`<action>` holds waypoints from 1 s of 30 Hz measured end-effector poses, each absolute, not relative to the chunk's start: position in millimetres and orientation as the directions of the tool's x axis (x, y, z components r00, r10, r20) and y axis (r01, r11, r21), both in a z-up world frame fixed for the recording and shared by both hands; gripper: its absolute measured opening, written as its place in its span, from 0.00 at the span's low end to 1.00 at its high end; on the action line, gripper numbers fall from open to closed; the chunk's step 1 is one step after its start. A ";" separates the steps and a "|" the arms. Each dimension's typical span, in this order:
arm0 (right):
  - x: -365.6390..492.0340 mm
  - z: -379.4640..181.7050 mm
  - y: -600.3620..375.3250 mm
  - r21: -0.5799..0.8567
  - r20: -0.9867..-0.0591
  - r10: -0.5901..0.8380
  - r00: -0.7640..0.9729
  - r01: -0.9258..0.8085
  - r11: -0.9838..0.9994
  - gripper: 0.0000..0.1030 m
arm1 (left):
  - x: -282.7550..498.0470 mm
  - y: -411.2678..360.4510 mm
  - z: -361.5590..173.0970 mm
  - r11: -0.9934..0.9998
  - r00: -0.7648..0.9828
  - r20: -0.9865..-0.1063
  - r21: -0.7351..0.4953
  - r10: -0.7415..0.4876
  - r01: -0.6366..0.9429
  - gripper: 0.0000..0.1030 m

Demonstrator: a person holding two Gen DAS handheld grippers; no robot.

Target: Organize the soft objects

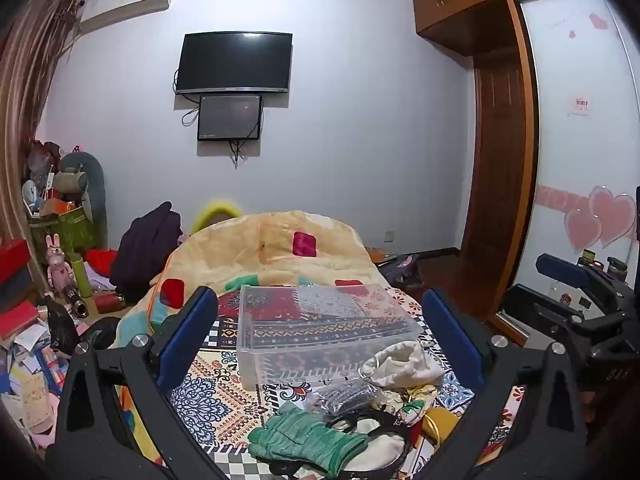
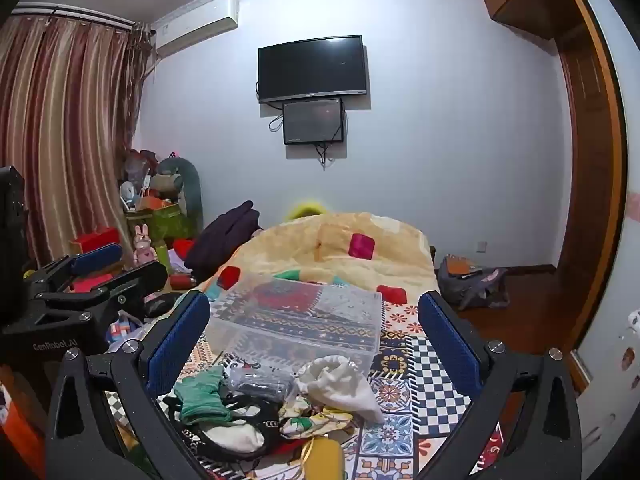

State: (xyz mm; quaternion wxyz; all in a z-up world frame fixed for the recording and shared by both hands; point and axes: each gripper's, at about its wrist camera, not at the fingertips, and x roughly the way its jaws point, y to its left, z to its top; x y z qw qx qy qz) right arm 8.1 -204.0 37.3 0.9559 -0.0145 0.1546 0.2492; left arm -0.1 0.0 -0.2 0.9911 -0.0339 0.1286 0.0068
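Note:
A clear plastic box (image 1: 320,332) stands empty on the patterned bed sheet (image 1: 212,400); it also shows in the right wrist view (image 2: 304,320). In front of it lies a pile of soft things: a green knit glove (image 1: 304,436) (image 2: 200,394), a white cloth pouch (image 1: 404,364) (image 2: 340,380), a clear bag with dark contents (image 1: 344,394) (image 2: 260,382), a black-and-cream item (image 1: 376,444) (image 2: 228,432) and a yellow item (image 1: 440,420) (image 2: 324,458). My left gripper (image 1: 320,336) is open above the pile. My right gripper (image 2: 316,340) is open above it too.
A folded yellow quilt (image 1: 280,248) lies at the far end of the bed. Boxes, toys and papers (image 1: 48,280) crowd the floor at left. A wardrobe (image 1: 500,160) and a bag on the floor (image 2: 472,280) are at right. A TV (image 1: 234,62) hangs on the wall.

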 end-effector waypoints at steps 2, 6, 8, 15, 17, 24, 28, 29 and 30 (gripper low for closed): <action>8.7 36.2 -204.6 0.054 -0.307 0.473 0.826 -0.481 0.875 1.00 | -0.2 1.0 0.1 0.998 0.967 -0.256 -0.060 0.003 -0.019 1.00; 9.7 33.5 -203.7 0.053 -0.311 0.473 0.825 -0.481 0.875 1.00 | -2.2 -3.6 0.6 0.999 0.969 -0.248 -0.041 0.009 -0.020 1.00; 10.3 35.3 -200.7 0.052 -0.312 0.473 0.824 -0.482 0.875 1.00 | -1.9 -5.3 -0.3 0.999 0.970 -0.243 -0.038 0.011 -0.021 1.00; 8.1 33.6 -206.1 0.073 -0.305 0.482 0.821 -0.485 0.872 1.00 | -3.8 -7.4 1.8 0.999 0.969 -0.247 -0.030 0.009 -0.017 1.00; 8.0 32.7 -205.0 0.072 -0.305 0.482 0.821 -0.484 0.872 1.00 | -4.4 -9.2 2.4 1.000 0.969 -0.246 -0.024 0.011 -0.017 1.00; 9.0 31.6 -203.8 0.073 -0.304 0.481 0.822 -0.483 0.872 1.00 | -4.2 -9.5 0.9 1.000 0.969 -0.245 -0.023 0.007 -0.013 1.00; 8.5 31.6 -203.7 0.077 -0.302 0.483 0.822 -0.484 0.871 1.00 | -4.4 -8.3 0.3 0.999 0.969 -0.246 -0.031 0.001 -0.009 1.00; 8.3 31.3 -203.4 0.078 -0.300 0.483 0.822 -0.484 0.872 1.00 | -4.5 -8.3 0.7 0.999 0.969 -0.246 -0.031 0.001 -0.009 1.00; 7.9 31.0 -203.0 0.080 -0.299 0.483 0.823 -0.483 0.872 1.00 | -4.6 -8.4 0.7 1.000 0.969 -0.246 -0.030 0.001 -0.009 1.00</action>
